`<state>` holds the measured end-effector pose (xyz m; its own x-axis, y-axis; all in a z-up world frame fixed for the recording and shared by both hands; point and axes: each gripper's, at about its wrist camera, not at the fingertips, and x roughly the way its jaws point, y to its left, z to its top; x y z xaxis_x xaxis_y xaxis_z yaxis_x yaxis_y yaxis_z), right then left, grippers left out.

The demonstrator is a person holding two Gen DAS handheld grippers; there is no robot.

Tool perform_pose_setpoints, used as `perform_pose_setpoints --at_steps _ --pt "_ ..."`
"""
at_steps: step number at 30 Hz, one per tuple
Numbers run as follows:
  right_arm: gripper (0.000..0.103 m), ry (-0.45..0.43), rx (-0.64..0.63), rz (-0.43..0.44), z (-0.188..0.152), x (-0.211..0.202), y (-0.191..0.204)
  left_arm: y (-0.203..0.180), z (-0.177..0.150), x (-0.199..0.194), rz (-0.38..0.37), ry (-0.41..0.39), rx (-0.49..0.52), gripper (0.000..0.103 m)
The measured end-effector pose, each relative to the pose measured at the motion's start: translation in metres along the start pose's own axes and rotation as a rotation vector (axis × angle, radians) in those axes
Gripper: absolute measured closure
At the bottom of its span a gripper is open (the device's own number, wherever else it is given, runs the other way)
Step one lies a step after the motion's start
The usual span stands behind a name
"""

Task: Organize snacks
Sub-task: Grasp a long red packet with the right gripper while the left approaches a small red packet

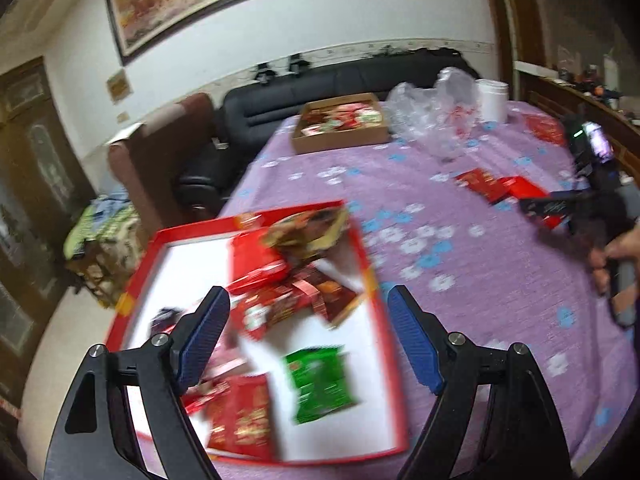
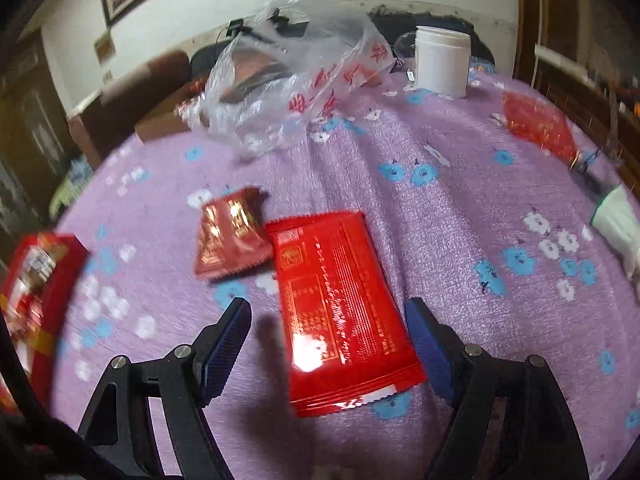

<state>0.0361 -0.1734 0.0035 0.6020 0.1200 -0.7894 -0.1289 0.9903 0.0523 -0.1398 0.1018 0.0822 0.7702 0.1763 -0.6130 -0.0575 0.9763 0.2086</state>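
On the purple flowered tablecloth (image 2: 460,208), large glossy red foil packet (image 2: 340,308) lies flat between right gripper (image 2: 332,340) jaws, apart; may slip (slick foil). Left gripper (image 1: 308,340), also apart, hovers over red-rimmed tray (image 1: 380,340).

Lying on the table are two red snack packets (image 2: 344,312) and (image 2: 230,238), while one red tray (image 1: 378,300), one cardboard box (image 1: 340,140), one plastic bag (image 2: 296,76) and one white jar (image 2: 442,60) are sitting nearby.
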Motion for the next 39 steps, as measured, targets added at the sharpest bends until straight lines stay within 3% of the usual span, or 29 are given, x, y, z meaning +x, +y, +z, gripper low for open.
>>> perform_pose_setpoints --at_steps 2,7,11,19,23,26,31,39 --pt "0.041 -0.004 -0.004 -0.02 0.0 -0.001 0.0 -0.011 0.013 0.003 -0.06 0.013 -0.004 0.021" --pt "0.051 -0.024 0.057 0.05 0.002 -0.004 -0.02 -0.043 0.047 0.024 -0.173 0.061 -0.022 0.021" --pt "0.052 -0.032 0.089 0.078 0.005 -0.008 -0.026 -0.075 0.073 0.047 -0.169 0.075 -0.005 0.021" --pt "0.053 -0.187 0.25 0.256 0.013 -0.044 -0.052 -0.129 0.112 0.115 -0.108 0.158 -0.03 0.021" --pt "0.053 -0.235 0.34 0.164 0.016 -0.051 -0.073 -0.155 0.123 0.139 -0.094 0.186 -0.047 0.021" --pt "0.053 -0.223 0.38 0.191 0.018 -0.049 -0.085 -0.173 0.127 0.156 -0.063 0.224 -0.06 0.021" --pt "0.053 -0.154 0.403 0.182 0.019 -0.034 -0.092 -0.173 0.121 0.171 -0.01 0.288 -0.17 0.021" --pt "0.053 -0.116 0.376 0.182 0.017 -0.024 -0.085 -0.173 0.119 0.181 -0.006 0.309 -0.26 0.02"
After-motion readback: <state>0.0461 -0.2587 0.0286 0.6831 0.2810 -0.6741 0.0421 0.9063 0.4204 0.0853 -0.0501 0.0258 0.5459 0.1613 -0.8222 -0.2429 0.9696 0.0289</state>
